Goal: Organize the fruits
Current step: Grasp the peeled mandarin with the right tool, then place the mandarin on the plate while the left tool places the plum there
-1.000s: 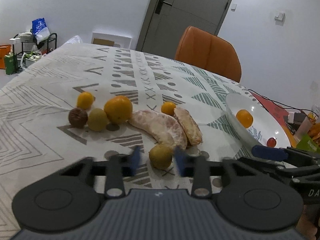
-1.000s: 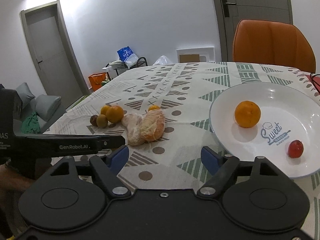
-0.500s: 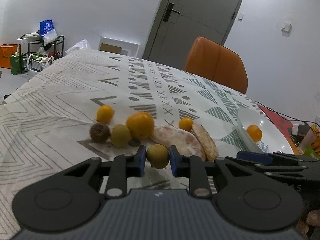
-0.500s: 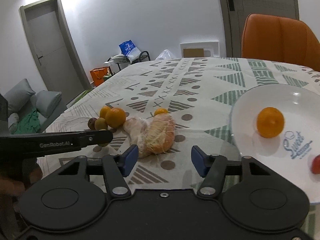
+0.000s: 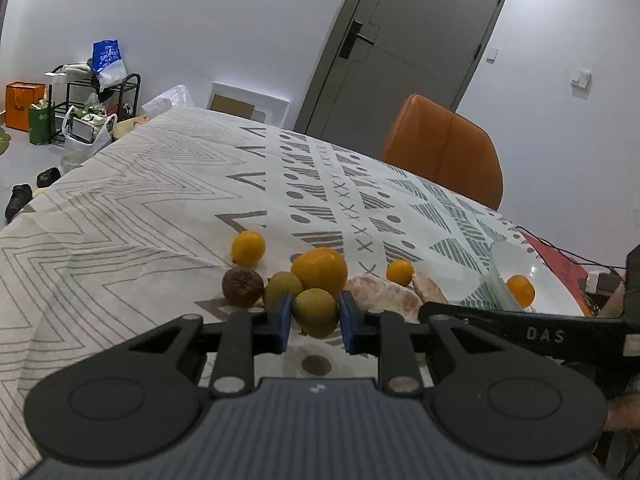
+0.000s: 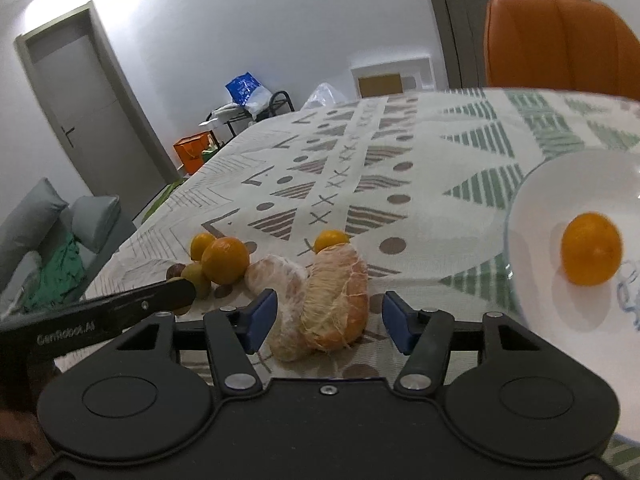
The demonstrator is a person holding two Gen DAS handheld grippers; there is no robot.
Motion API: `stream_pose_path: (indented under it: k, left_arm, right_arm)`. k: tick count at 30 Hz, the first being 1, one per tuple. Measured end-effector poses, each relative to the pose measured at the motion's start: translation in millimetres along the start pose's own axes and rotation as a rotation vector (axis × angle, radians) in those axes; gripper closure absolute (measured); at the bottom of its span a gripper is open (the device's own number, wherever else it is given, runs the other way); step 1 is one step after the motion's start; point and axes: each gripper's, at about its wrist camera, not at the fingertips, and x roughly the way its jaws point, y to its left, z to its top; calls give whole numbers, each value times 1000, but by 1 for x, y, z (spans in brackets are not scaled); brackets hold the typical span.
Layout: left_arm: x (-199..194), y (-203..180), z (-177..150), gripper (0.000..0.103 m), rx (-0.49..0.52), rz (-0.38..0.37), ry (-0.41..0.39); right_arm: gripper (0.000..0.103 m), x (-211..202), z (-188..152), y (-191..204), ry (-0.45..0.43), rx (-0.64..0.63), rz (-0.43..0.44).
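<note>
In the left wrist view the left gripper [image 5: 313, 321] clamps a green fruit [image 5: 315, 312] near the table's front edge, ready, I judge, to carry to the plate [image 5: 532, 276], while the right wrist view shows the right gripper [image 6: 329, 316] agape around the pomelo pieces [image 6: 320, 300].

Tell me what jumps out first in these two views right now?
The left gripper is shut on a small green fruit, right in front of the fruit cluster on the patterned tablecloth. The right gripper is open around two peeled citrus pieces. To the right, a white plate holds an orange.
</note>
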Motion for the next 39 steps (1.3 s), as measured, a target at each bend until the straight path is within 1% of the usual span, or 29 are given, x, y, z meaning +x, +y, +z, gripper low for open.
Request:
stream_pose_path:
  k: [1,2,3,4,5,8,12,21,28,34,39]
  left_arm:
    - [-1,1,-1,79,-4,-2,0]
    - [0,3,-1,79,-10,-3,2]
    - [0,3,-1,79,-13,-6,4]
    - [0,3,-1,79,-12,-7,5]
    - [0,3,-2,79,-8,-8,5]
    - [-2,2,-3,79,-9,-14,3]
    - [-4,-2,-4,79,-8,-20,0]
    - [-4,-21,-4,79,32,-43,3]
    - [-5,-40,-2,79,65,-62,-6]
    - [1,-60,1,79,84,-88,-17]
    - [5,-79,1,79,118,-111,-15]
  right_arm:
    - [51,2,-1,1,1,2,-6]
    - [60,3,-2,2,-4,-3,-16]
    - [66,2,-2,2,-5,-3,-14]
    - [69,2,-2,0,1,10,-1]
    - [69,1,-2,-2,6,28,14]
    - [74,-6,-5,0,-11,19,4]
    - [77,-18,-9,-1,-29,21,8]
    - [78,-44,-21,-5,-75,25,14]
    - [78,-66,-18,-8,-136,29,16]
    - [78,-88,-17,-19,-183,28,-18]
    - [78,-99,-19,-34,-208,49,-46]
